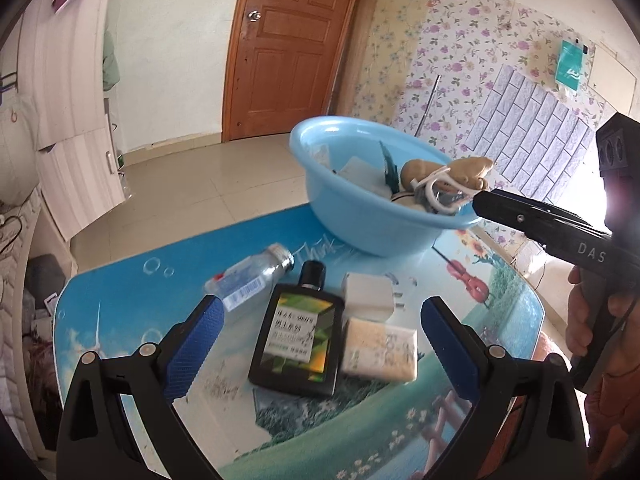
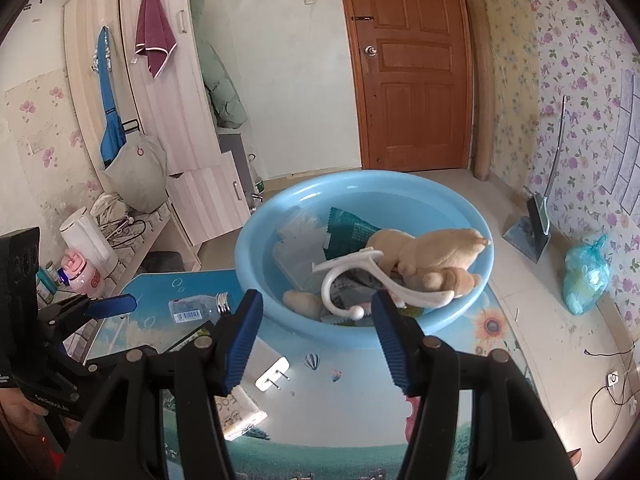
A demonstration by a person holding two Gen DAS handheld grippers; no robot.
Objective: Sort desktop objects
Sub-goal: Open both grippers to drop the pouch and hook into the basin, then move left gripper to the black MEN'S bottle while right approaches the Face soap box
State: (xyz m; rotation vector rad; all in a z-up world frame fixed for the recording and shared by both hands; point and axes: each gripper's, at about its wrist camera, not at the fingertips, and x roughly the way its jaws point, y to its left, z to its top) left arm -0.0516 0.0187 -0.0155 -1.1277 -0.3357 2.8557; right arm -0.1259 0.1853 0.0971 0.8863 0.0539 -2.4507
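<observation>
While I look along the left tongs point(image 1: 322, 320), I see their ribbed blue pads spread wide and released, with nothing pressed between them. Below them lies the desk point(image 1: 132, 304), a glossy rounded top printed with sky, bubbles, a meadow and sunflowers.

Nearest on that surface, between the pads as seen from the left wrist, lie a flat black rectangular bottle point(image 1: 298, 340) with a black cap and a green-and-white label, and just beside it a pale, wrapped rectangular bar point(image 1: 380, 350). Behind these lie a white charger plug point(image 1: 370, 294), its metal prongs pointing right, and a clear plastic bottle point(image 1: 250, 280) on its side, with a barcode label and a ridged cap.

I read the right tongs point(image 2: 316, 332) as partly spread and grasping nothing; their pads frame the near rim of the basin, and I cannot tell whether they touch it.

Further back on the desk stands a smooth, round light-blue plastic basin point(image 2: 360, 336). Inside it I see a tan plush toy point(image 2: 432, 256), a curved white plastic hook point(image 2: 360, 276), a teal foil packet point(image 2: 352, 228) and pale wrappers.

Beyond the desk come a pale tiled floor point(image 1: 180, 184), a panelled brown wooden door point(image 2: 408, 64), floral wallpaper point(image 2: 568, 68) and a light striped wardrobe point(image 2: 160, 80) hung with a maroon towel point(image 2: 154, 40).
</observation>
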